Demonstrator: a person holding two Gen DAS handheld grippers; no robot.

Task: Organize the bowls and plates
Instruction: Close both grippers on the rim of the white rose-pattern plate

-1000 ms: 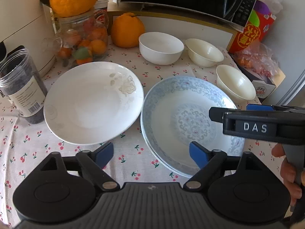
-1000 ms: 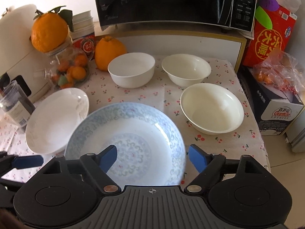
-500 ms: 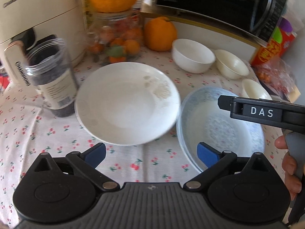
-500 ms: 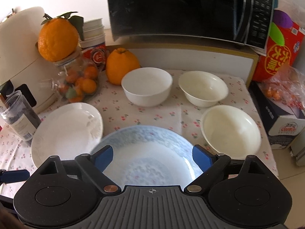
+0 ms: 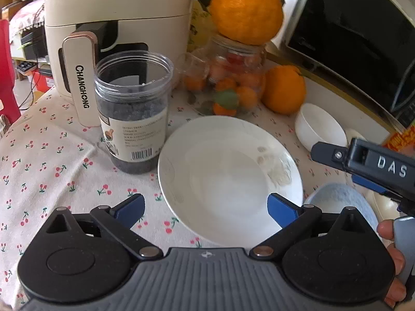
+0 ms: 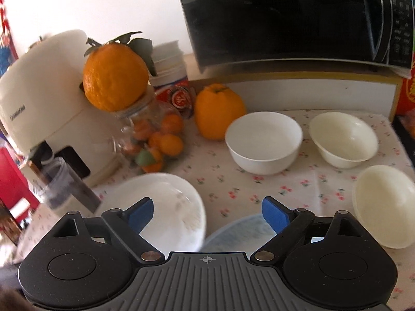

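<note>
The left hand-held gripper [image 5: 206, 208] hangs low over the cherry-print cloth of the worktop [image 5: 52, 160], its blue-padded fingers [image 5: 129, 207] spread wide and holding nothing; the right pad overlaps the near rim of a white plate [image 5: 228, 178], though whether it touches cannot be told. The right hand-held gripper [image 6: 207, 213] is likewise spread wide and empty, raised above the near edge of the spread; in the left wrist view its black body lettered "DAS" juts in from the right, with bare fingers [image 5: 389, 233] of the holder's hand curled on its grey handle.

The white plate is round, shallow and glossy, with a faint pale motif on its rim. Just beside it on the right lies a blue-patterned plate [image 5: 339, 202], only partly seen. Farther back stand three smooth bowls, apart from one another: a deep white bowl [image 6: 263, 142], a cream bowl [image 6: 342, 138] to its right, and a second cream bowl [image 6: 386, 204] nearer the right edge.

At the left, a clear plastic jar [image 5: 132, 111] of dark grains stands before a cream air fryer [image 5: 114, 26] marked CHANGHONG. A glass jar of small citrus [image 5: 230, 83] carries a large dimpled orange [image 5: 246, 7]; another orange [image 5: 284, 89] sits beside it, under a black microwave [image 6: 298, 18].
</note>
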